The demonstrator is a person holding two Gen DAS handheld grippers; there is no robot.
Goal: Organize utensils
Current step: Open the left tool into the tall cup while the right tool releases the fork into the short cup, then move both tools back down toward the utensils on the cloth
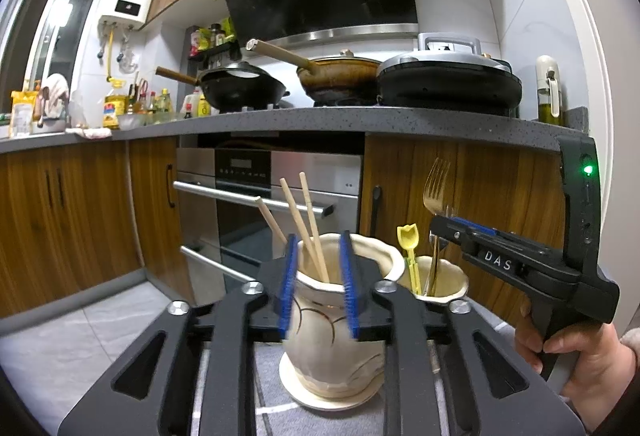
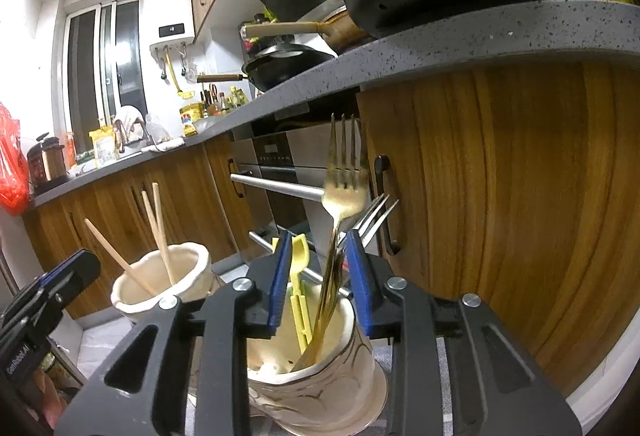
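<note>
Left wrist view. Left gripper (image 1: 318, 276), black frame with blue ribbed pads: jaws parted, straddling the rim of the cream ceramic vase with brown swirl lines (image 1: 332, 340), pads clear of the contents, nothing grasped. Three pale wooden chopsticks (image 1: 308, 224): standing tilted inside that vase, tips above the rim. Round cream saucer (image 1: 320, 392): directly under the vase. Second, smaller cream ceramic cup (image 1: 440, 284): just right of the vase. Gold metal fork (image 1: 434, 196) and yellow plastic tulip-topped utensil (image 1: 408, 248): upright in that cup. Right gripper (image 1: 450, 226): right of the vase, at the fork's stem; a hand (image 1: 580, 356) on its grip. Grey speckled countertop (image 1: 280, 116): above and behind the vase.

Right wrist view. Right gripper (image 2: 320, 272): blue pads apart, released, either side of the gold fork (image 2: 340, 196) without pressing it. Silver fork (image 2: 372, 216): leaning right behind the gold one. Yellow utensil (image 2: 300, 276): in the same cup (image 2: 320, 388). Vase with chopsticks (image 2: 160, 280): left of the cup. Left gripper (image 2: 52, 284): at the far left edge, beside the vase.
</note>
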